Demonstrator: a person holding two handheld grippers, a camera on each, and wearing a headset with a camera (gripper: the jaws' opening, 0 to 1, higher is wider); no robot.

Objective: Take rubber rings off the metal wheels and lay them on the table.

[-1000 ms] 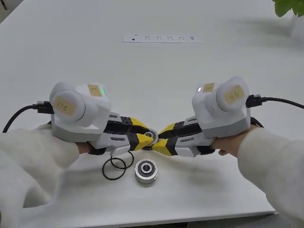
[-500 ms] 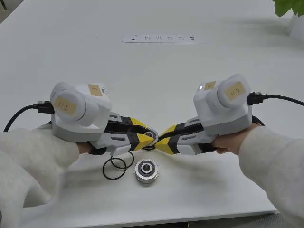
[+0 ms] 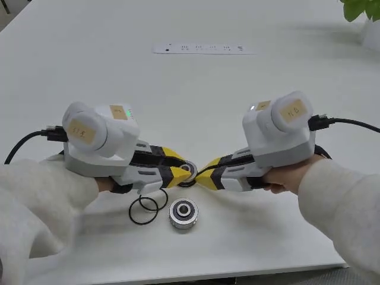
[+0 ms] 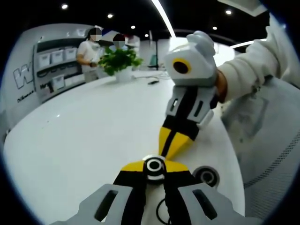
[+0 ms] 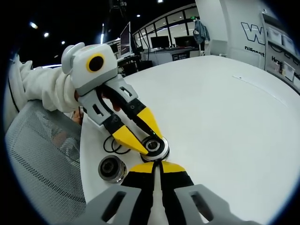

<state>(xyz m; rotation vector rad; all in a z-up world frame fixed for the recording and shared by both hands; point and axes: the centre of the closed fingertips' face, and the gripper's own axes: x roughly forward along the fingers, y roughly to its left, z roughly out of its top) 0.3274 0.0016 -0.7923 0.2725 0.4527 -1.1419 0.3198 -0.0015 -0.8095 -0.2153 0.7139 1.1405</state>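
Frame centre: left gripper (image 3: 184,173) jaws clamp wheel (image 4: 154,165); right gripper (image 3: 205,177) jaws pressed together, tips at its rim. Lower centre, on table (image 3: 196,95): second wheel (image 3: 182,213), two loose rings (image 3: 145,209) just left of it

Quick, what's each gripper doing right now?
Left gripper: closed on a metal wheel.
Right gripper: closed, tips at that wheel's rim; whether they pinch anything cannot be told.

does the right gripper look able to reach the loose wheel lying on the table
Probably yes: the loose wheel lies bare on the table close by the right gripper, nothing between. But its jaws are closed at the held wheel in the left gripper.
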